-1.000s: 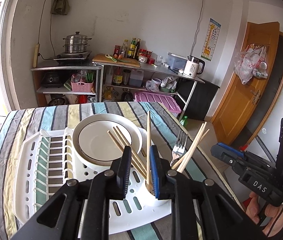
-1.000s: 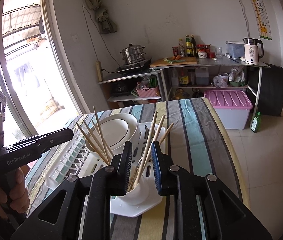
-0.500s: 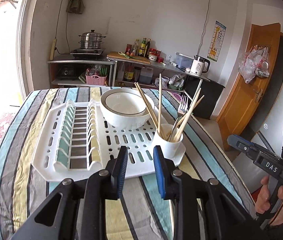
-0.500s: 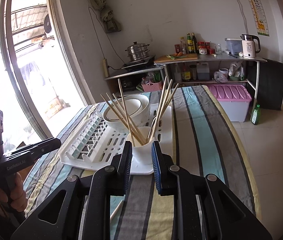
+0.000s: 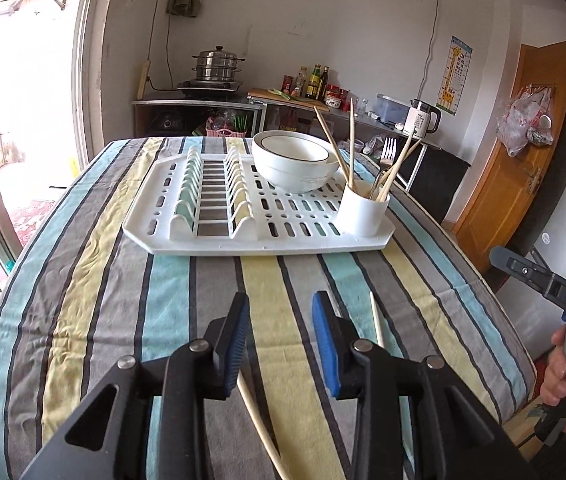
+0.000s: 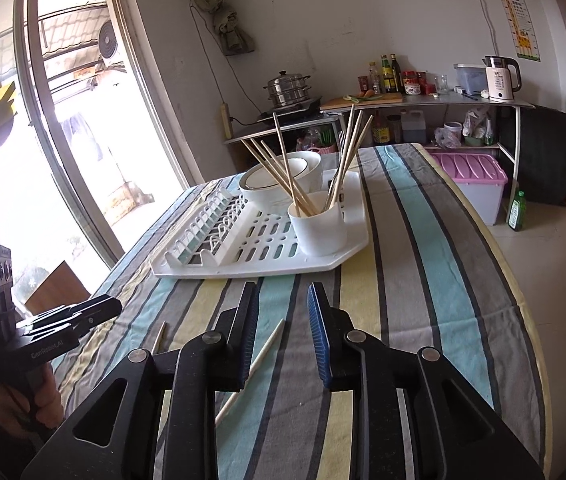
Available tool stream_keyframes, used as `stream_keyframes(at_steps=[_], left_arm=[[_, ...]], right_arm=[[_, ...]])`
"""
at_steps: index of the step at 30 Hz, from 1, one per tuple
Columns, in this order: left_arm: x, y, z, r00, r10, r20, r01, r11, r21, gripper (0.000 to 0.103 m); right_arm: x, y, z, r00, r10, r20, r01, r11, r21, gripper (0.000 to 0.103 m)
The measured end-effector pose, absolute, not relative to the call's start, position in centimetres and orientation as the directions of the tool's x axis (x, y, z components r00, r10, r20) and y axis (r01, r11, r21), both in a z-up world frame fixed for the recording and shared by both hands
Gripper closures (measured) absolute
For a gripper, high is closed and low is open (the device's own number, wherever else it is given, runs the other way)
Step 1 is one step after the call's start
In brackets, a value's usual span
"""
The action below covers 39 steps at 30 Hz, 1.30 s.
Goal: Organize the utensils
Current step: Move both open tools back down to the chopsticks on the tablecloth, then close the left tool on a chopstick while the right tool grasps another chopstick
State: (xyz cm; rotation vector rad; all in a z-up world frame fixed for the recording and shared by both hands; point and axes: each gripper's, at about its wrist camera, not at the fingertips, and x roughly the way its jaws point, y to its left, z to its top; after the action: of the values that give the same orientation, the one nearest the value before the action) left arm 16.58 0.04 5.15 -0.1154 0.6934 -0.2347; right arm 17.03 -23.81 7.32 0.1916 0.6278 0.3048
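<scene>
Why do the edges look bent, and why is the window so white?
Both views are fisheye: in the left wrist view the door bows and the corners go black. In the right wrist view the window is blown out by daylight, so little shows outside it, while the rack and cup on the table stay sharp and evenly lit.

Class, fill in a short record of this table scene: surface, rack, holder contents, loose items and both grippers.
surface: striped tablecloth
rack: white plastic dish rack, white ceramic bowl on it
holder: white cylindrical cup at the rack's corner, with wooden chopsticks and a metal fork
loose items: two chopsticks on the cloth
left gripper: open, empty, jaws just opening
right gripper: open, empty, jaws just opening
</scene>
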Motion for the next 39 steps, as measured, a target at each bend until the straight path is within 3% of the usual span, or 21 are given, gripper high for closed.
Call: stream_keyframes(at_steps=[11, 27, 35, 39], left_arm=[[14.5, 1.4, 2.6, 0.711, -0.223, -0.667, 0.135, 0.974, -0.182, 0.069], [19.0, 1.6, -1.7, 0.593, -0.174, -0.786, 0.061, 0.983, -0.172, 0.069], [20.6, 0.8, -2.1, 0.565, -0.159, -0.810, 0.075, 0.987, -0.142, 0.075], [21.1, 0.6, -2.1, 0.568, -0.138, -0.811, 0.075, 0.990, -0.117, 0.083]], right_arm=[[15.9, -21.7, 4.9, 0.719, 0.355, -0.598, -0.236, 0.933, 0.270, 0.077], [21.1, -18.3, 0.3, 0.603, 0.310, -0.735, -0.207, 0.951, 0.231, 0.077], [24.1, -16.4, -1.5, 0.537, 0.227, -0.813, -0.188, 0.971, 0.147, 0.077], [24.5, -15.8, -1.5, 0.537, 0.190, -0.822, -0.192, 0.976, 0.101, 0.077]])
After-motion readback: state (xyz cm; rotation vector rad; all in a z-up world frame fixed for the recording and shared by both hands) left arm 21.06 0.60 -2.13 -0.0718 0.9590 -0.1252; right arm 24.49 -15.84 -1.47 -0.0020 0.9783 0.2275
